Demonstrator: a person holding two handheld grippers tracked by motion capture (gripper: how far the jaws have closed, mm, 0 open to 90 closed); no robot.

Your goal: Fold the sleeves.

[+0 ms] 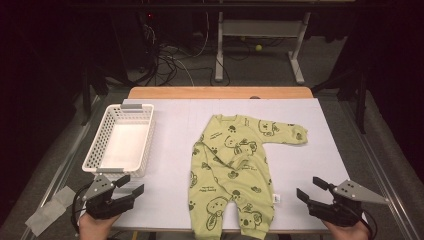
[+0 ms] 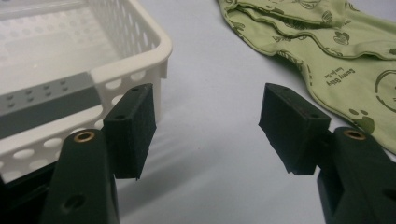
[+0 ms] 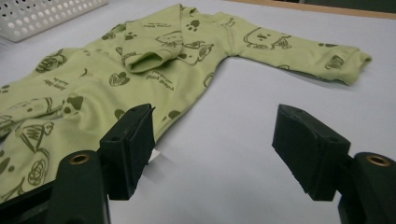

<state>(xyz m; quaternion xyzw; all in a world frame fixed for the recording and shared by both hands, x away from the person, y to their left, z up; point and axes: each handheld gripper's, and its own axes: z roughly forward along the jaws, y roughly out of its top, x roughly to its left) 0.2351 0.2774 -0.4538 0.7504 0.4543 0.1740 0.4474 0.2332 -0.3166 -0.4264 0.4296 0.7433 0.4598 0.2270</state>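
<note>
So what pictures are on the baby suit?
The light green baby suit has dark green bears, paws and hearts, clearest in the right gripper view.

A light green baby romper (image 1: 230, 172), printed with dark green animal faces and paw marks, is laid flat on the white table cover. One sleeve is folded across the chest, the other stretched outward; the legs are pointed toward the near edge.
</note>
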